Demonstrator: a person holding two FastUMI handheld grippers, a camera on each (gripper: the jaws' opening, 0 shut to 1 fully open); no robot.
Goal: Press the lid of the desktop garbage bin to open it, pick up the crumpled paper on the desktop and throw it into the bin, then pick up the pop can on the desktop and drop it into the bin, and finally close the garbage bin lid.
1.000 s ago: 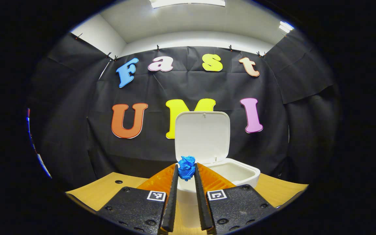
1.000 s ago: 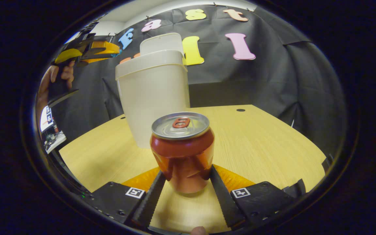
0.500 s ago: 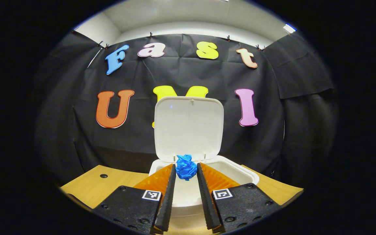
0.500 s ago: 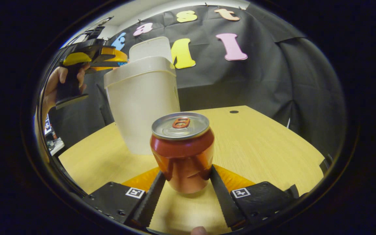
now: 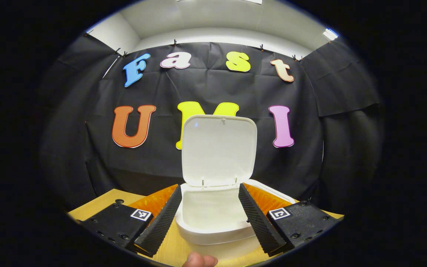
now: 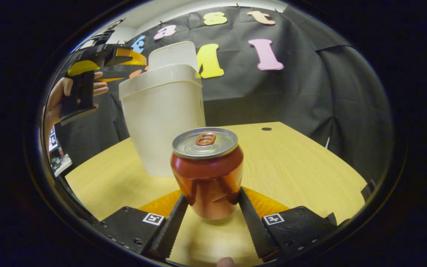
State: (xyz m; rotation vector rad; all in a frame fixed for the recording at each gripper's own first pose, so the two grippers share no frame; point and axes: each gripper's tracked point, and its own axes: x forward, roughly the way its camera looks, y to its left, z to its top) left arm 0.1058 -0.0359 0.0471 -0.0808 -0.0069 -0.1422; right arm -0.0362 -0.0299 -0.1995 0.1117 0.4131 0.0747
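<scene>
In the left gripper view, the left gripper (image 5: pixel 209 194) is spread wide and holds nothing, above the open bin (image 5: pixel 213 222), whose lid (image 5: pixel 218 150) stands upright. In the right gripper view, the right gripper (image 6: pixel 210 202) clamps the can (image 6: pixel 207 172) from both sides above the table (image 6: pixel 291 163); the bin stands behind it.

Smooth matt white plastic garbage bin (image 5: pixel 213 222) and raised lid (image 5: pixel 218 150), glossy red metal pop can (image 6: pixel 207 171) with brushed silver top, pale wood-grain table (image 6: pixel 291 163), creased matt black cloth wall (image 5: pixel 69 122)
</scene>
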